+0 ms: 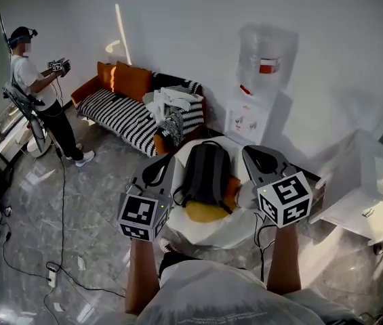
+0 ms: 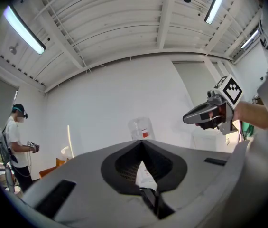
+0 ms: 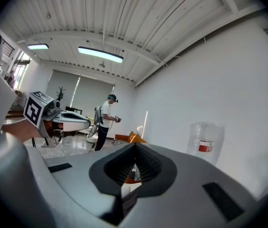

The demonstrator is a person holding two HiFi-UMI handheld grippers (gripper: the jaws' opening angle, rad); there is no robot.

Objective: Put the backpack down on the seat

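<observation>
A dark grey backpack [image 1: 205, 171] lies flat on a white seat [image 1: 226, 233], with a yellow cushion [image 1: 205, 213] under its near end. My left gripper [image 1: 165, 160] hovers just left of the backpack, and my right gripper [image 1: 249, 152] hovers just right of it. Both are shut, with nothing between the jaws. In the left gripper view the left gripper [image 2: 142, 142] points level at the wall, with the right gripper [image 2: 205, 114] off to its right. In the right gripper view the shut right gripper [image 3: 134, 145] has the left gripper [image 3: 60, 120] to its left.
A striped sofa [image 1: 120, 110] with orange cushions [image 1: 125, 78] and piled clothes stands behind the seat. A water dispenser [image 1: 262, 73] is at the wall, and a white cabinet [image 1: 367, 195] at the right. Another person [image 1: 38, 93] stands at the far left; cables [image 1: 61, 208] cross the floor.
</observation>
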